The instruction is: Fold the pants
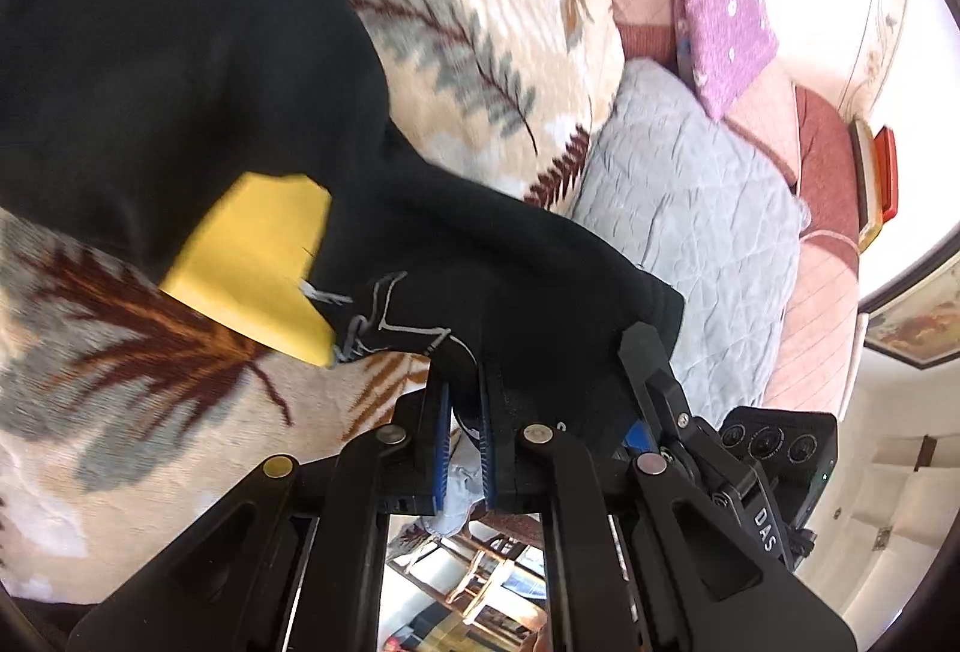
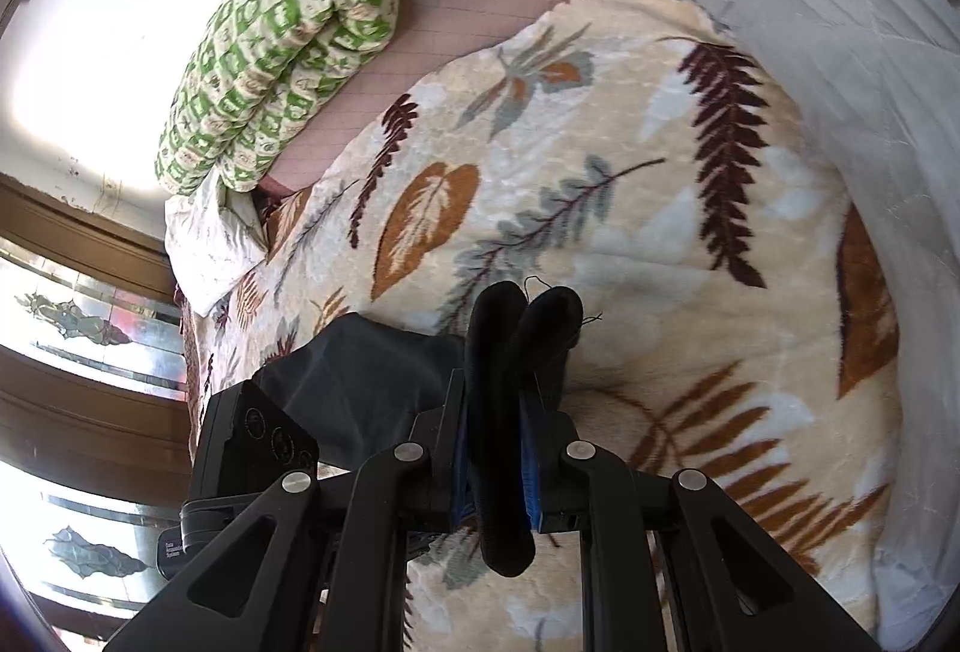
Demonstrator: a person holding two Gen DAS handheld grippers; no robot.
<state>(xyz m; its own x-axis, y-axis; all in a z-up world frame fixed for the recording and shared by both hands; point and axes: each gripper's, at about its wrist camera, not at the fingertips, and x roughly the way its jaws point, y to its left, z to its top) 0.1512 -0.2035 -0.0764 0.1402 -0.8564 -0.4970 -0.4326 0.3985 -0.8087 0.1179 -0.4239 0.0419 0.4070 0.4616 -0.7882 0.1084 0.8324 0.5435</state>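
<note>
Both claws are clamped on the black pants (image 1: 198, 70): my left claw (image 1: 465, 412) pinches an edge near the yellow patch (image 1: 252, 262), my right claw (image 2: 495, 448) a bunched hem, above the leaf-print blanket (image 2: 630, 232). Soft, limp, light fabric; I'd judge hems and waistband the surest holds.

The matte black plastic left gripper (image 1: 467, 412) has blue ribbed finger pads (image 1: 443, 448), round silver pivot screws and white "DAS" lettering. The matching right gripper (image 2: 497, 412) shows the same.
</note>
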